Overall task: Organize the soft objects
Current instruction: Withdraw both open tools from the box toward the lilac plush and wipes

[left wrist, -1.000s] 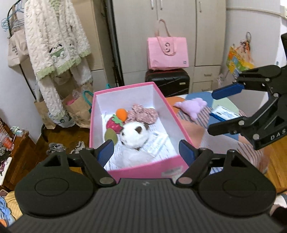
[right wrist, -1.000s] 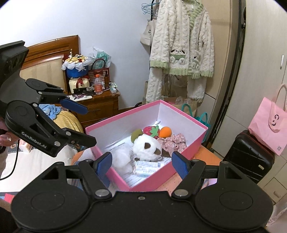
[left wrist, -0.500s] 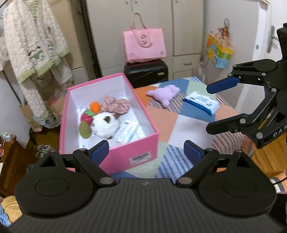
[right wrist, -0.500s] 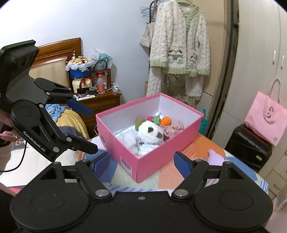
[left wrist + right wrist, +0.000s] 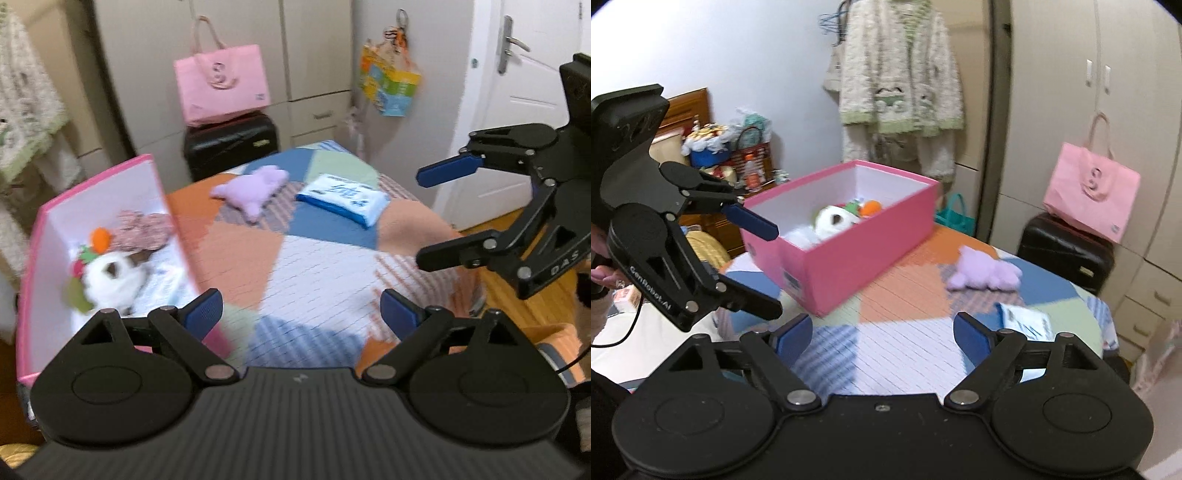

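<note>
Bedroom, quilt table [image 5: 314, 258]: I've pulled back from box [image 5: 849, 254] (toys inside). Left tongs [image 5: 301, 308] wide, empty; right tongs [image 5: 882, 332] opening, empty. Next: bunny [image 5: 255, 190], far.

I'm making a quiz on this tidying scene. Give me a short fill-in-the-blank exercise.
1. The white plush toy lies inside the ____ box.
2. The purple plush toy lies on the patchwork cloth, ____ the box.
3. The pink bag sits on a ____ suitcase.

Missing words: pink; outside; black
</note>
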Demonstrator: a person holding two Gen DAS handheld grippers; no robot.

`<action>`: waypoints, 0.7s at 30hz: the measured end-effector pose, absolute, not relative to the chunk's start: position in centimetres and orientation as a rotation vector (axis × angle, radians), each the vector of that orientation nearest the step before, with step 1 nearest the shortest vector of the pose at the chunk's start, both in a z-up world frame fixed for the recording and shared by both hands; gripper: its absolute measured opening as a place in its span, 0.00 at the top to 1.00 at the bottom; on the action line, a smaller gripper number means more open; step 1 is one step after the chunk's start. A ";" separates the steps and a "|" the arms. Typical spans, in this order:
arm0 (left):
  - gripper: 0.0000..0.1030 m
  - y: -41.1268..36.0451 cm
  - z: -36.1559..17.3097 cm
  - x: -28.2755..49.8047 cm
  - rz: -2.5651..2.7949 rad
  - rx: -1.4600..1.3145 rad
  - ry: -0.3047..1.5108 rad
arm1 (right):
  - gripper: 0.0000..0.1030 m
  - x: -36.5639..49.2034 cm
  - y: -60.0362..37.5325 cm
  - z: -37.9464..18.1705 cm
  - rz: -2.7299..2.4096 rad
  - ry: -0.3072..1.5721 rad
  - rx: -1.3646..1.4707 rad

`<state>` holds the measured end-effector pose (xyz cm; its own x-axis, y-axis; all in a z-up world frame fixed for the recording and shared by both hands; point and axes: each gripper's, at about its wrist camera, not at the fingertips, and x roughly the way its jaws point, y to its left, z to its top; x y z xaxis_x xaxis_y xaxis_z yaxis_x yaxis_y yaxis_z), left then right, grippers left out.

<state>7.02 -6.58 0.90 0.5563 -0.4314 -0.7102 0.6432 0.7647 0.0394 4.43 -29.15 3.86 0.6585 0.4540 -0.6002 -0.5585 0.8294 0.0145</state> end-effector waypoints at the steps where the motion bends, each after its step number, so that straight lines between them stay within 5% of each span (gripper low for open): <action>1: 0.10 -7.2 0.6 7.3 -0.665 0.307 0.750 | 0.14 4.6 -29.6 3.6 0.567 0.629 -0.171; 21: 0.10 -14.2 -4.3 13.8 -0.723 0.168 0.719 | 0.12 10.0 -37.1 -4.6 0.443 0.571 -0.120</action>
